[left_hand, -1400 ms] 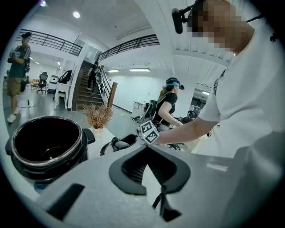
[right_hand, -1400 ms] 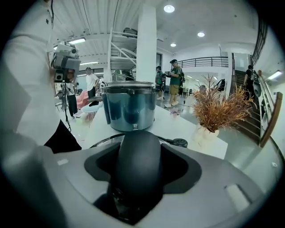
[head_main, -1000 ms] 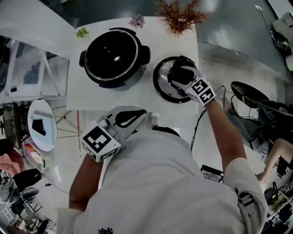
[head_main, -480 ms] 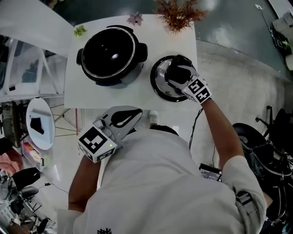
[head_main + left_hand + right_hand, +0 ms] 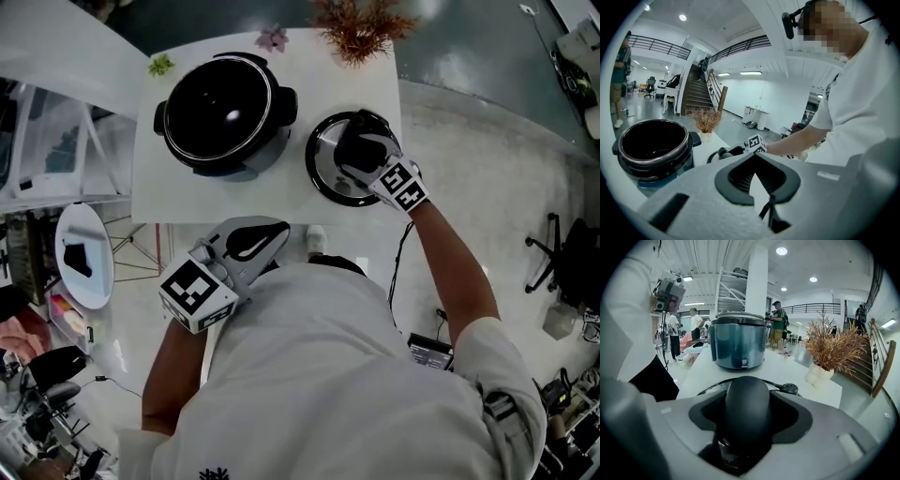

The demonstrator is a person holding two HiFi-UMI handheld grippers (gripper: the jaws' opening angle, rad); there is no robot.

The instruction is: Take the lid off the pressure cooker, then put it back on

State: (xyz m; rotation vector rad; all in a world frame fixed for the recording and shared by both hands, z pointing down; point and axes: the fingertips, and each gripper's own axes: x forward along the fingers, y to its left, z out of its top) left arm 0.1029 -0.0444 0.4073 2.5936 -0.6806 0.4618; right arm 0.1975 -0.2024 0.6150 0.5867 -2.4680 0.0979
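Pot (image 5: 225, 108) sits open on the table (image 5: 272, 192), back left, its black inside showing. Lid (image 5: 323, 173) is off and lies flat on the table just right of the pot, not touching it as far as the head view shows, handle up.

Right gripper (image 5: 361, 150) is over the lid, angled down. Right gripper view: the black handle (image 5: 745, 408) fills the gap between the jaws, which stand wide and clamp it from both sides. The lid's rim curves out on either side of the handle, and a small valve knob (image 5: 789, 388) sits just right of it. The pot's blue wall is straight ahead across the table.

Left gripper (image 5: 754, 159) is off the table, held close to the person's torso at the near edge, pointing toward the pot and slightly down. Its fingers are pressed together at the tips with nothing between them; only a narrow wedge of white shows between the ribbed pads nearer the camera. Left gripper view has the open pot at left and the right gripper's marker cube (image 5: 757, 143) past the jaw tips.

Dried plant (image 5: 361, 26) in a white vase stands at the far edge behind the lid. Small pink flower (image 5: 274, 39) and green sprig (image 5: 161, 66) lie at the far edge behind the pot. People (image 5: 696, 326) stand in the hall beyond, seen in the right gripper view.
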